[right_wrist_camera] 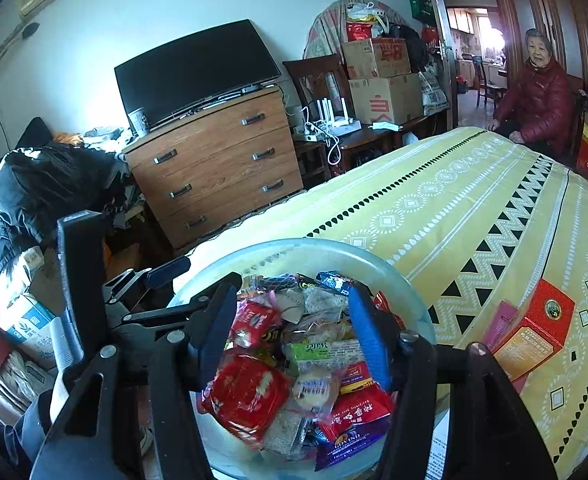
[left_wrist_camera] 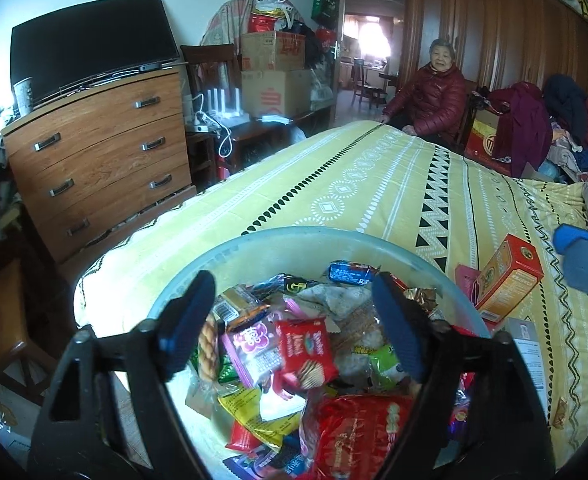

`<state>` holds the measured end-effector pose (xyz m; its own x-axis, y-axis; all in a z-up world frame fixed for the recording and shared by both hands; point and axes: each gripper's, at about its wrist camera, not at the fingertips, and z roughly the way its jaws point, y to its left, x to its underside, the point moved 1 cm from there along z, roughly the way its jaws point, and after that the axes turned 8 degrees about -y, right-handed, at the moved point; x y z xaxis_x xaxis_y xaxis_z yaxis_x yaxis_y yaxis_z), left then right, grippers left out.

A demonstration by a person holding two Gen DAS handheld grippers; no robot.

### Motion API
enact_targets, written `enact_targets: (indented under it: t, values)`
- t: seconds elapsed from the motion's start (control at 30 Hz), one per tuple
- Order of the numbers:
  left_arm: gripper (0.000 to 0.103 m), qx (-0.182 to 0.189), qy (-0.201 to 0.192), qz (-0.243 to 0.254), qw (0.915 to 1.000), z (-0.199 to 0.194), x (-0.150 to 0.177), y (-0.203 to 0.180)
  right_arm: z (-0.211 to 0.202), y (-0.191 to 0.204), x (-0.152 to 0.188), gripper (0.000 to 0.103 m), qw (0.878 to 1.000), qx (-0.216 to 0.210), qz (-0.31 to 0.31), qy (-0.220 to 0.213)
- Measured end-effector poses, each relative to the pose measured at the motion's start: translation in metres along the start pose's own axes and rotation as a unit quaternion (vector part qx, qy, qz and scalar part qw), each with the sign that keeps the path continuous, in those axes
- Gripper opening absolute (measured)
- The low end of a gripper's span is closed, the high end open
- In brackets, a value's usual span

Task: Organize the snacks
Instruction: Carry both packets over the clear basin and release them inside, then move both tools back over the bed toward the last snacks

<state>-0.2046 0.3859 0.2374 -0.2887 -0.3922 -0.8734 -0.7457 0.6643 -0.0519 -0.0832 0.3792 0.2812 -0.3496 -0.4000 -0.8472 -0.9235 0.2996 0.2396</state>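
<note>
Since the tub [left_wrist_camera: 277, 240] of snacks sits right at the bed [left_wrist_camera: 374, 184] edge with a drop to the floor on its left, I'd guess one clumsy nudge could tip the whole pile off. Left claw [left_wrist_camera: 294, 320] hovers spread open over the packets, nothing pinched; right claw [right_wrist_camera: 294, 332] is open too, empty. Loose wrappers look slippery, so a grab could drag neighbours out. Only the right wrist view shows the left claw's body and the clothes heap [right_wrist_camera: 45, 184]; the left view shows more of the red box [left_wrist_camera: 508, 276] and clutter [left_wrist_camera: 566, 136] past the bed.
</note>
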Motion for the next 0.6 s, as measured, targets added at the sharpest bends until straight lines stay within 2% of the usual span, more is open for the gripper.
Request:
enact_targets:
  t: [0.07, 0.17, 0.27, 0.3, 0.33, 0.4, 0.47, 0.53, 0.6]
  values:
    - [0.091, 0.004, 0.001, 0.003, 1.0000, -0.002, -0.001, -0.004, -0.011, 0.000, 0.002, 0.066, 1.000, 0.001, 0.000, -0.009]
    - [0.091, 0.013, -0.010, 0.011, 0.9998, -0.018, -0.003, -0.017, -0.039, -0.004, 0.006, 0.066, 0.999, 0.013, -0.006, -0.030]
    - [0.094, 0.061, -0.042, 0.021, 0.9970, -0.056, -0.004, -0.041, -0.093, -0.013, 0.022, 0.066, 0.996, 0.037, -0.016, -0.073]
    - [0.097, 0.079, -0.051, 0.031, 0.9950, -0.069, -0.002, -0.053, -0.111, -0.017, 0.028, 0.070, 0.995, 0.050, -0.020, -0.085]
    - [0.101, 0.107, -0.063, 0.046, 0.9911, -0.088, 0.002, -0.070, -0.137, -0.025, 0.039, 0.081, 0.992, 0.072, -0.024, -0.100]
    - [0.103, 0.170, -0.079, 0.079, 0.9791, -0.123, 0.015, -0.107, -0.192, -0.048, 0.067, 0.093, 0.983, 0.128, -0.028, -0.128]
    - [0.103, 0.242, -0.083, 0.129, 0.9581, -0.156, 0.039, -0.156, -0.250, -0.081, 0.104, 0.094, 0.969, 0.205, -0.015, -0.137]
    - [0.103, 0.294, -0.063, 0.165, 0.9394, -0.174, 0.068, -0.199, -0.290, -0.116, 0.142, 0.094, 0.957, 0.268, 0.013, -0.114]
    - [0.103, 0.347, -0.011, 0.190, 0.9186, -0.175, 0.104, -0.244, -0.319, -0.150, 0.184, 0.094, 0.942, 0.324, 0.049, -0.078]
